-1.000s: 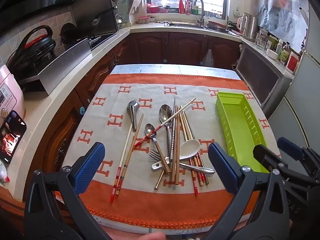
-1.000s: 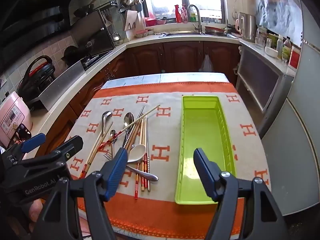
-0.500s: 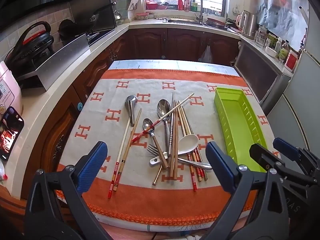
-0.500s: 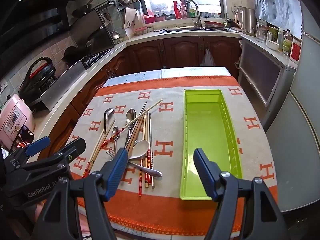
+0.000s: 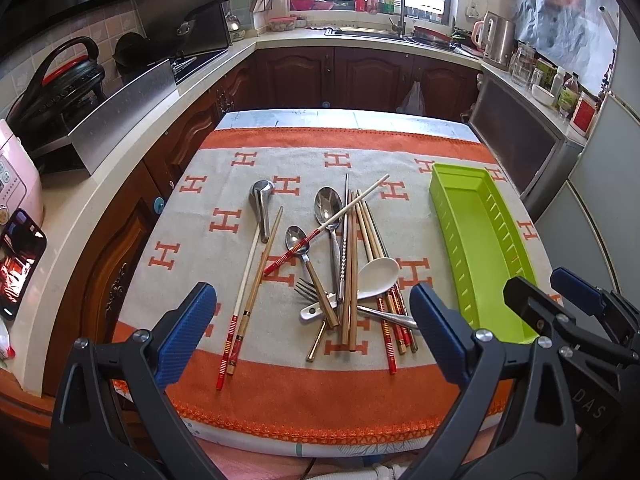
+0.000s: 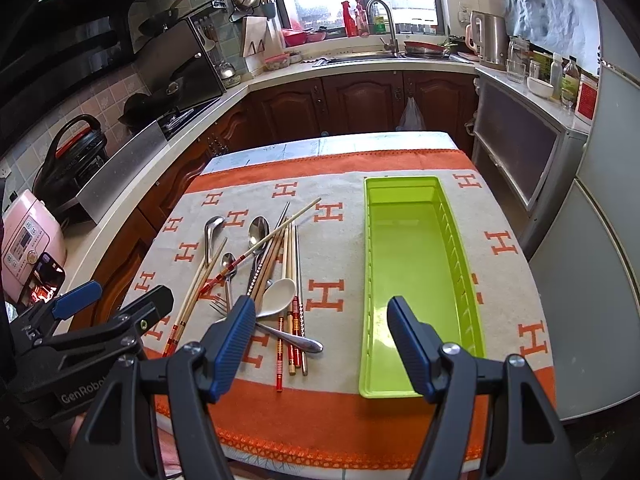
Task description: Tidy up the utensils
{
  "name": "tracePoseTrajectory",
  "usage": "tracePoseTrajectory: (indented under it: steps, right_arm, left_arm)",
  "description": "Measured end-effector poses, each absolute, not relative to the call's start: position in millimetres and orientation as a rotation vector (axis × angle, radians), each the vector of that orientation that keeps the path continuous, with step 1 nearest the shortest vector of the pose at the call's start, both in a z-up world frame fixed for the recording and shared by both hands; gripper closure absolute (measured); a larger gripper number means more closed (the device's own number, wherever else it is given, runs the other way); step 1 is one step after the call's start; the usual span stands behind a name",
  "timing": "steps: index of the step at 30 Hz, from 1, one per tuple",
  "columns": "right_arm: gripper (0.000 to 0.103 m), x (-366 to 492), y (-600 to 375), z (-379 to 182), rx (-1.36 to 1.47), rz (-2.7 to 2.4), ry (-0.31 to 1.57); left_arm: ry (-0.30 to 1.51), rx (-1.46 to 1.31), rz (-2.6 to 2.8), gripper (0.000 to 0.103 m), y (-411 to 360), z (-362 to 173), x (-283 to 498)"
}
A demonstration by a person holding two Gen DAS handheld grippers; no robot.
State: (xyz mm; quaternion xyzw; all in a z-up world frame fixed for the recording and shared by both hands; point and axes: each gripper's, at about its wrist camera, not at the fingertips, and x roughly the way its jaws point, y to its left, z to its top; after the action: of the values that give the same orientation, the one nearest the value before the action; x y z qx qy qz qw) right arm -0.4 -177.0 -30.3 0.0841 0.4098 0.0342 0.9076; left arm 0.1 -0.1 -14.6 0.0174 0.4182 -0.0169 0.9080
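Observation:
A heap of utensils lies mid-table: metal spoons (image 5: 329, 204), a fork (image 5: 306, 290), a white ceramic spoon (image 5: 378, 274) and several wooden and red-tipped chopsticks (image 5: 352, 264). The heap also shows in the right wrist view (image 6: 264, 272). An empty long green tray (image 5: 486, 248) (image 6: 420, 264) lies to its right. My left gripper (image 5: 312, 332) is open and empty, held above the table's near edge, short of the heap. My right gripper (image 6: 322, 344) is open and empty, above the near edge between heap and tray.
The table carries an orange and beige cloth (image 5: 240, 160) with H marks. Kitchen counters with a pink cooker (image 6: 28, 240), a stove (image 5: 192, 64) and a sink (image 5: 384, 34) surround it. A fridge (image 6: 600, 260) stands at the right.
Both grippers have drawn back and risen slightly, so the table looks a bit farther away. Both stay open; nothing on the table has moved.

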Motion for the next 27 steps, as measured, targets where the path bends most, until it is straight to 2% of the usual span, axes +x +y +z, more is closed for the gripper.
tracePoseTrajectory:
  steps: [27]
  right_arm:
    - [0.035,-1.3,-176.2,-30.9,0.145,0.041,0.861]
  left_arm:
    - [0.879,0.031,-0.035,0.007,0.6,-19.0,1.3]
